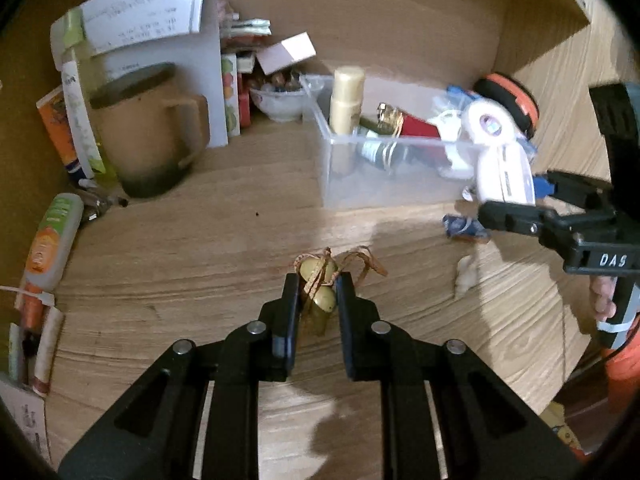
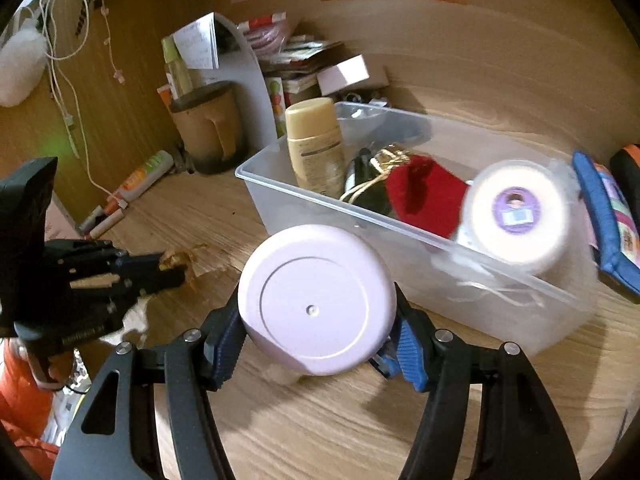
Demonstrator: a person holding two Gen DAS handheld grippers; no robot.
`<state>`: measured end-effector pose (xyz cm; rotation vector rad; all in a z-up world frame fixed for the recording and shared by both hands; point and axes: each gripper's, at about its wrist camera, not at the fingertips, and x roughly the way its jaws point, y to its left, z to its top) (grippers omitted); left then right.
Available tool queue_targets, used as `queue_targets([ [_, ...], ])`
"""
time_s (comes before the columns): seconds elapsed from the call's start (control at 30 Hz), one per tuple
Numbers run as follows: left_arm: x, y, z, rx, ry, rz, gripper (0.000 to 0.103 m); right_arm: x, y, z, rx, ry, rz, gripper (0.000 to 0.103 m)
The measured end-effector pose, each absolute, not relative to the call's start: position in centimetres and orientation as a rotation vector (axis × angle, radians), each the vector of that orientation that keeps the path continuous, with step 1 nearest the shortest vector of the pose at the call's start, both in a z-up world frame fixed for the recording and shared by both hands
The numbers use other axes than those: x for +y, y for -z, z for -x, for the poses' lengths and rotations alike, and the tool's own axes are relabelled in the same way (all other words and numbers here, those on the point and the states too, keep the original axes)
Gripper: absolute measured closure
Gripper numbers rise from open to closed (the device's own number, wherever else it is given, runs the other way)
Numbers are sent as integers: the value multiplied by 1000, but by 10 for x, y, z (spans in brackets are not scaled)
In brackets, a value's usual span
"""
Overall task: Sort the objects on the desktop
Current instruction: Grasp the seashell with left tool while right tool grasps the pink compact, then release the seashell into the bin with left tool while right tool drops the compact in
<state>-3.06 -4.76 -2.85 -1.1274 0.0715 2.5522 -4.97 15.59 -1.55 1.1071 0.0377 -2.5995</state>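
My left gripper (image 1: pixel 318 284) is shut on a small brass bell trinket with a tan ribbon (image 1: pixel 320 276), just above the wooden desk; it also shows in the right wrist view (image 2: pixel 176 260). My right gripper (image 2: pixel 318 312) is shut on a pale lilac round jar (image 2: pixel 316 300), held above the desk in front of the clear plastic bin (image 2: pixel 304 200). In the left wrist view the jar (image 1: pixel 506 176) hangs at the bin's (image 1: pixel 332 168) right end. The bin holds a beige bottle (image 2: pixel 316 144), a red and gold item (image 2: pixel 420 192) and a white tape roll (image 2: pixel 520 212).
A brown mug (image 1: pixel 148 128), books and a white bowl (image 1: pixel 280 102) stand at the back left. An orange-green tube (image 1: pixel 52 236) and markers lie along the left wall. A blue pouch (image 2: pixel 608 220) lies right of the bin. A blue scrap (image 1: pixel 464 228) lies on the desk.
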Motion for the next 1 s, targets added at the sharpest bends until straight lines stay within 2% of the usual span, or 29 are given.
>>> queue_targets([
  [0.27,-53,-9,36,-16,-2584,1039,86,182,-4,33,33,2645,-1080,42],
  [0.6,-39,-45,70,-24,-2526,999,86,204,-37,36,60,2692,-1012,42],
  [1.0,3,-47,111,45,-2430,1018,86,219,-59,77,21,2711,-942,42],
])
